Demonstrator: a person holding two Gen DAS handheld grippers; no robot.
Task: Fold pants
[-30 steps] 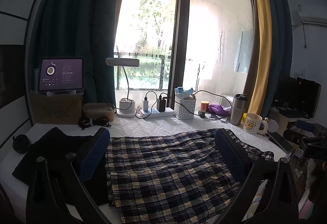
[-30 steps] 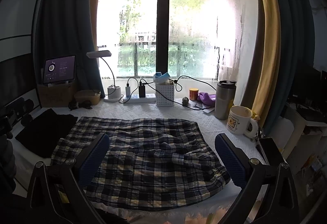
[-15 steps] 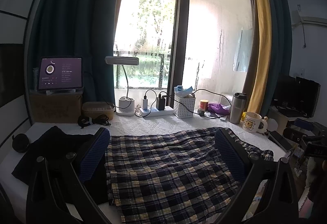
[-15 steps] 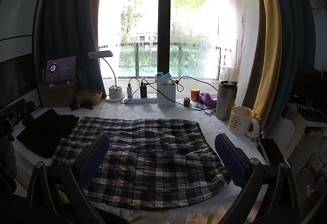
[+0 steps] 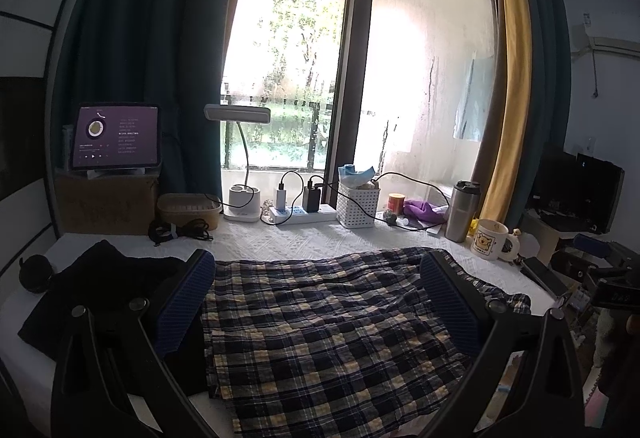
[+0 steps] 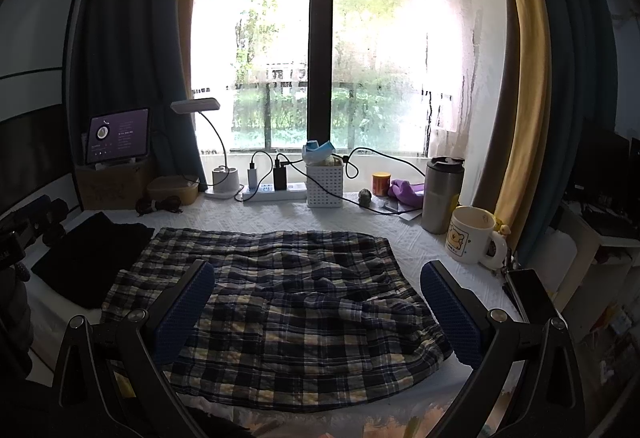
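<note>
Both wrist cams are facing the window, sitting low over the white textured tabletop (image 5: 320,242). Left one is looking from further left. Both are sharing the blue-and-yellow plaid pants (image 5: 332,322) (image 6: 280,302); right one is probably slightly higher.

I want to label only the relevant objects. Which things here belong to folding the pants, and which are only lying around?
Job: plaid pants, left gripper, right gripper.

Lying about: black garment, mug, steel tumbler, white basket, desk lamp, tablet.

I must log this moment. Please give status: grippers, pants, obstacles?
Left gripper open, right gripper open, both empty. Pants spread flat, rumpled. Black cloth beside pants; mug near.
</note>
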